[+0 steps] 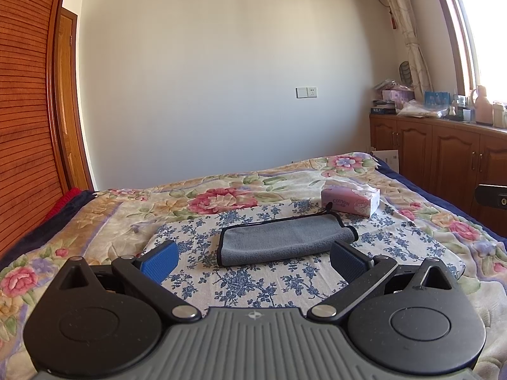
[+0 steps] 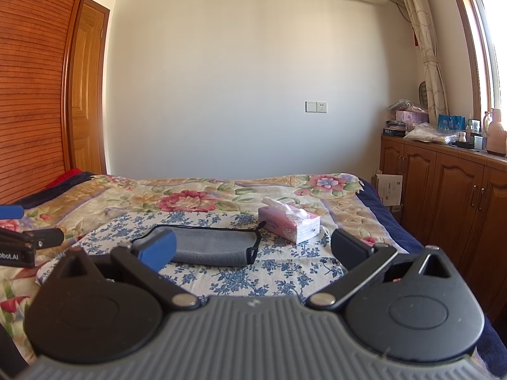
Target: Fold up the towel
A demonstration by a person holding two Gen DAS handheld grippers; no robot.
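A grey towel (image 1: 282,240) with black trim lies folded into a long strip on a blue-flowered white cloth (image 1: 253,278) on the bed. It also shows in the right wrist view (image 2: 215,247). My left gripper (image 1: 253,259) is open and empty, just short of the towel's near edge. My right gripper (image 2: 253,250) is open and empty, near the towel's right end, with its left finger (image 2: 158,250) in front of the towel. The left gripper's fingers (image 2: 19,237) show at the left edge of the right wrist view.
A pink tissue box (image 1: 350,201) stands behind the towel's right end, also in the right wrist view (image 2: 288,223). The bed has a flowered quilt (image 1: 95,221). Wooden cabinets (image 2: 443,196) with clutter on top line the right wall. A wooden wardrobe (image 1: 25,126) stands at the left.
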